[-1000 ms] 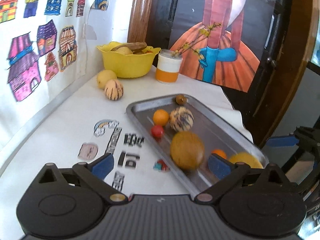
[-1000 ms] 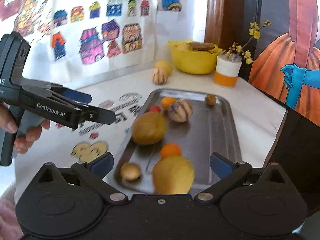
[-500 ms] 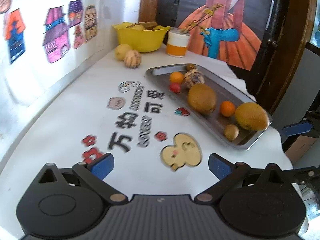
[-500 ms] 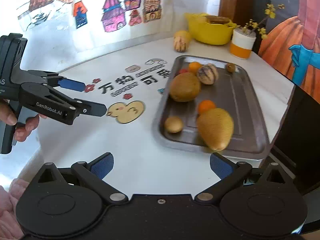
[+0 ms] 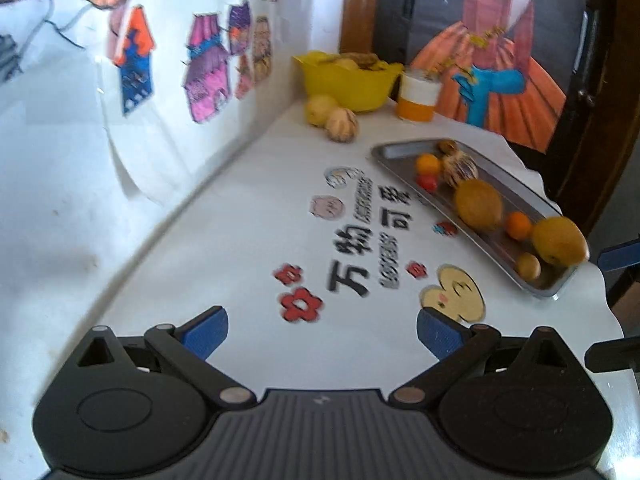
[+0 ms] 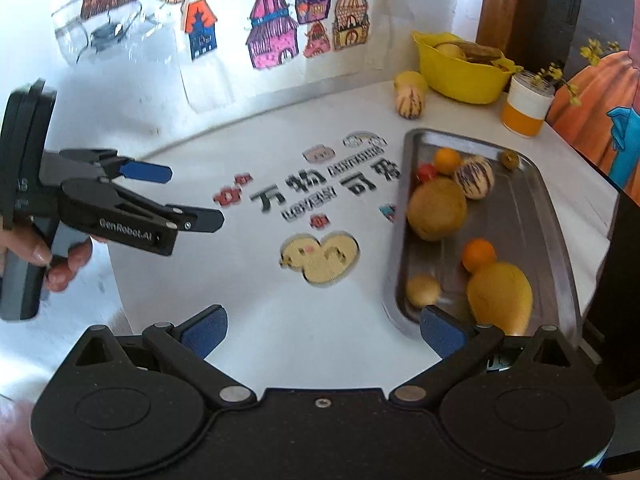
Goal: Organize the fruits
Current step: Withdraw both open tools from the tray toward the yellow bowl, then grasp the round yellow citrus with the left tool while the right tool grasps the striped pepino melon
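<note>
Left wrist view.
- Left gripper [image 5: 320,330]: bottom centre; jaws wide, holding nothing, over bare tablecloth.
- Tray [image 5: 404,151]: right of centre, running toward the lower right. Holds, far to near: a small brown fruit, an orange [image 5: 427,163], a red fruit, a striped melon [image 5: 460,166], a round brown fruit [image 5: 478,204], a second orange, a mango [image 5: 560,240], a small tan fruit. Fruit appears gathered here for sorting.
- Bowl [image 5: 346,84]: yellow, upper centre against the wall, already part filled; likely one destination.
- Two loose fruits just beside the bowl, on the cloth.
- Cup [image 5: 417,98]: white and orange, right of the bowl, holding yellow sprigs.

Right wrist view.
- Right gripper [image 6: 322,330]: bottom centre; jaws wide, empty, its right finger near the tray's near corner, beside the mango [image 6: 500,298]. Judged best placed to pick first.
- Left gripper [image 6: 176,196]: left edge, held by a hand, jaws apart, well away from the tray [image 6: 556,240].
- Bowl [image 6: 460,74]: upper right.
</note>
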A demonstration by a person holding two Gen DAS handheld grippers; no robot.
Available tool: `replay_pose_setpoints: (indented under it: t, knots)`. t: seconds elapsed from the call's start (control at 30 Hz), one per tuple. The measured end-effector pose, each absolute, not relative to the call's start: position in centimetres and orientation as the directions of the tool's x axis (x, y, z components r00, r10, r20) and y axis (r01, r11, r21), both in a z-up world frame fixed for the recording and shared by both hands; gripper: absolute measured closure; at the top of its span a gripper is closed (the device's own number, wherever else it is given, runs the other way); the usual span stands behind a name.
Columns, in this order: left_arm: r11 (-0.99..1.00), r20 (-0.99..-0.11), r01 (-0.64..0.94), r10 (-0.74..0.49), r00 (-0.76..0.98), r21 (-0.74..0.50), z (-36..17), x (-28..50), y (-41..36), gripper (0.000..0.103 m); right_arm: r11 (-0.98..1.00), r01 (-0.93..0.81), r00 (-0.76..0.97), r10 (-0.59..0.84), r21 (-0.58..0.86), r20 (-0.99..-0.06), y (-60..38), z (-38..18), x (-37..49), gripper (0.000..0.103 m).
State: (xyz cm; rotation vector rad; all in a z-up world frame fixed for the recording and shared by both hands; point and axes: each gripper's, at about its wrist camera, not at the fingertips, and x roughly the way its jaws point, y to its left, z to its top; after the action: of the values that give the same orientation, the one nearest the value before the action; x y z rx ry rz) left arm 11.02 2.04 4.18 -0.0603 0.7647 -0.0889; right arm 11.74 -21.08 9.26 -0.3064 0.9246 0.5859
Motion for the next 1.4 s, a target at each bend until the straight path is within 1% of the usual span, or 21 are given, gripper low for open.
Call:
replay_pose_setpoints:
  t: [0.17,0.33,0.5,0.6,0.7,0.8,0.93,1.03,1.13,1.23,1.4]
  knots:
    - [0.997,-0.656,0.011,-0.060,0.752,-0.079,5.2,12.0,2.8,0.001,0.808,-0.587,0.477,0.386,0.041,-0.790,-20.0,11.3,14.0,0.001]
    - [0.997,-0.618,-0.014,-0.037,0.785,-0.077,6.2,14.3,2.5,0.001,0.831,-0.557,0.532,0.376,0.021,-0.759,-19.6,13.8,17.8,0.001]
    - [0.995,-0.538,0.009,-0.060,0.841,-0.097,6.9,18.2,1.1,0.001,0.860,-0.511,0.563,0.332,-0.003,-0.757,-19.8,16.6,23.6,0.001]
    - [0.996,-0.520,0.002,-0.048,0.853,-0.088,6.7,21.3,0.1,0.001,0.884,-0.468,0.577,0.325,0.023,-0.749,-20.1,17.8,27.5,0.001]
    - [0.996,-0.521,-0.019,-0.031,0.853,-0.091,6.3,24.4,-0.3,0.001,0.890,-0.452,0.587,0.345,0.058,-0.732,-20.2,17.9,31.2,0.001]
    - [0.991,-0.547,-0.065,-0.008,0.837,-0.114,5.4,27.8,0.2,0.001,0.869,-0.490,0.607,0.400,0.072,-0.687,-20.7,16.7,34.0,0.001]
    - [0.980,-0.580,-0.124,0.012,0.814,-0.154,3.9,31.9,1.5,0.001,0.856,-0.516,0.630,0.412,0.041,-0.659,-22.5,13.6,36.7,0.001]
    - [0.971,-0.593,-0.155,0.018,0.805,-0.182,2.8,34.9,2.1,0.001,0.848,-0.526,0.613,0.435,0.071,-0.659,-24.0,11.2,38.4,0.001]
    - [0.967,-0.595,-0.172,0.026,0.803,-0.189,2.3,37.8,1.9,0.001,0.827,-0.559,0.603,0.448,0.050,-0.660,-23.8,8.9,39.4,0.001]
    - [0.966,-0.591,-0.170,0.023,0.806,-0.195,2.1,40.6,1.5,0.001,0.814,-0.579,0.572,0.443,0.042,-0.690,-22.8,6.4,40.9,0.001]
    - [0.967,-0.605,-0.127,-0.034,0.796,-0.221,2.4,44.7,1.0,0.001,0.814,-0.577,0.553,0.454,0.073,-0.699,-20.4,3.8,43.3,0.003]
